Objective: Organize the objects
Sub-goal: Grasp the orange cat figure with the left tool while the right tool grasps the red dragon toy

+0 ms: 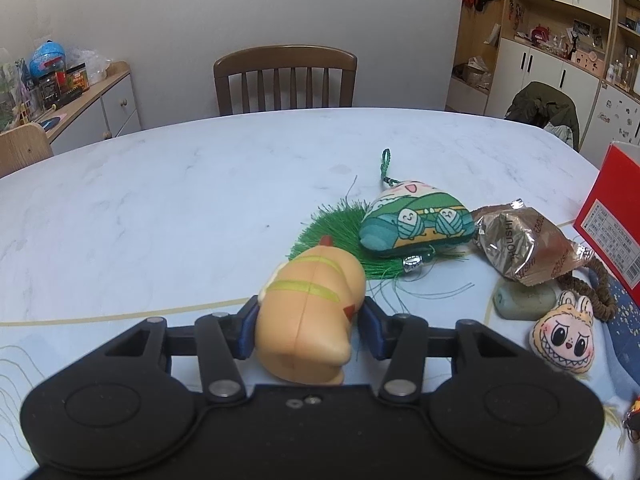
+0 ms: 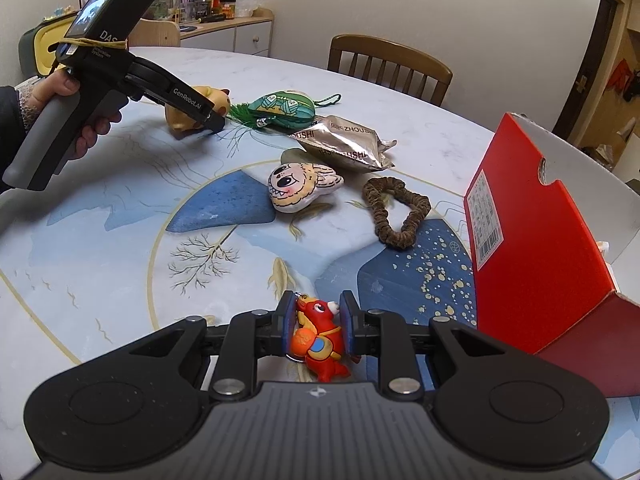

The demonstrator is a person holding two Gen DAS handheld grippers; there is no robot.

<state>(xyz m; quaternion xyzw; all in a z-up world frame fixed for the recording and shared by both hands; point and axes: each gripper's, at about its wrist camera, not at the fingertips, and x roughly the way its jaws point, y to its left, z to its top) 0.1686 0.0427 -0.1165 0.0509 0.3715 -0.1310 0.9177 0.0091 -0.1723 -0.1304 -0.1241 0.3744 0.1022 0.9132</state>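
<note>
The left gripper (image 1: 306, 330) was clenched on a tan toy (image 1: 310, 312), its blue pads pressed to the toy's two sides. In the right wrist view the same gripper (image 2: 208, 120) sat at the far left of the table (image 2: 120, 260), held by a hand (image 2: 76, 112), with the toy (image 2: 200, 110) low at the table surface; whether it touched the table could not be told.

Just beyond the toy lay a green tassel (image 1: 336, 228), and on the tassel's far side rested a green pouch (image 1: 416, 222) printed with yarn balls, its cord loop pointing away. To the right of the pouch lay a foil packet (image 1: 524, 244), resting partly on a grey-green stone (image 1: 524, 300). Near the stone, closer to the camera, lay a plush face (image 1: 564, 334) with big eyes and jagged teeth, and a brown scrunchie (image 1: 600, 284) lay just beside it.

The right gripper (image 2: 316, 326) was clenched on a red figure (image 2: 320, 336) with a key ring, held near the table's near edge. To its right stood a red box (image 2: 532, 248), open side facing away. A chair (image 1: 285, 78) stood at the table's far side.
</note>
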